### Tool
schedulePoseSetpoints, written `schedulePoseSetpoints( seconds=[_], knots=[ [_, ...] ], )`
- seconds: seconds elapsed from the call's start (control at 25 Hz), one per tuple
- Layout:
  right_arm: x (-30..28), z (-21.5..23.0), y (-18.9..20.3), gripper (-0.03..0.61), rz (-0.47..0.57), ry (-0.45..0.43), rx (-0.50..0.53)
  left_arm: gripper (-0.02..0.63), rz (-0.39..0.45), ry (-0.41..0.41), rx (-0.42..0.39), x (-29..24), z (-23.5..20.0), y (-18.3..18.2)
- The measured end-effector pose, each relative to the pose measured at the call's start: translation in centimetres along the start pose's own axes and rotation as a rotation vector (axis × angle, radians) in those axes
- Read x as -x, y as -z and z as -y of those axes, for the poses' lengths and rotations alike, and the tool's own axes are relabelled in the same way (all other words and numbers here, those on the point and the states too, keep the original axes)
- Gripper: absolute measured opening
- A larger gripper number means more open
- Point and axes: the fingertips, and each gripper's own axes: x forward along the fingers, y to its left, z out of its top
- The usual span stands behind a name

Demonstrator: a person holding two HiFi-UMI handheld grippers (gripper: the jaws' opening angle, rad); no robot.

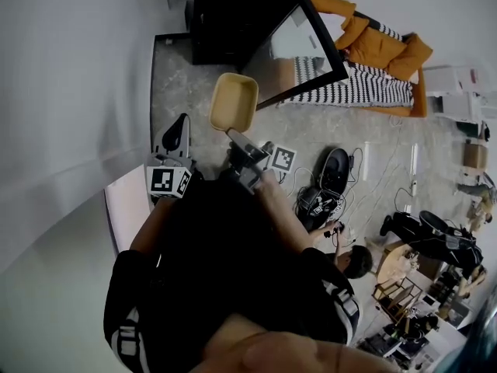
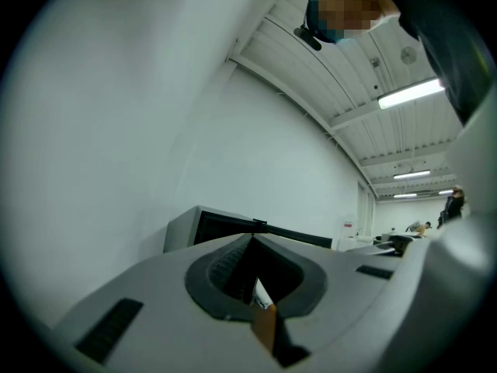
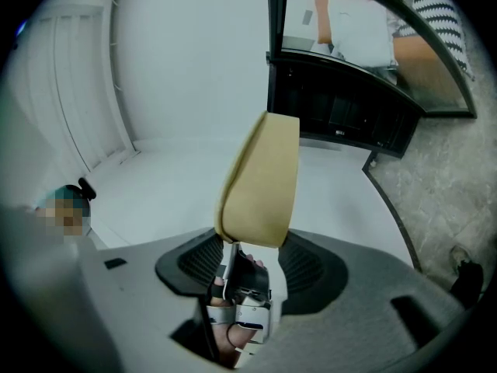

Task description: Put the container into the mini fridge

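Now right gripper [image 3: 253, 245] jaws clamped on yellow container [image 3: 261, 179]; left gripper [image 2: 253, 243] jaws together.

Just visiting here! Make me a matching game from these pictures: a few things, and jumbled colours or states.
Things:
1. container
2. mini fridge
3. right gripper
4. striped cloth

Descriptions:
a. black, door open
b. black and white, beside orange cushions
c. pale yellow, held in the air
d. gripping something yellow

Pairs: 1-c, 2-a, 3-d, 4-b
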Motion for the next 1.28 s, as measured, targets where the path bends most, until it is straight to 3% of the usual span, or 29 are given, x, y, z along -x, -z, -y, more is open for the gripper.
schedulePoseSetpoints(
  seconds=[0.36,0.6,1.28],
  knots=[
    [-2.9,0.2,0.5,0.214,0.050,0.001,0.017,0.005,-0.022,0.042,0.006,0.3,-2.7,-1.1],
    [-3.2,1.4,-1.0,0.214,0.052,-0.005,0.006,0.005,-0.033,0.021,0.023,-1.2,-3.0,0.0],
    [-6.5,6.7,-15.7,0.213,-0.118,-0.035,0.024,0.005,-0.039,-0.111,-0.005,-16.2,-1.8,1.3]
  ],
)
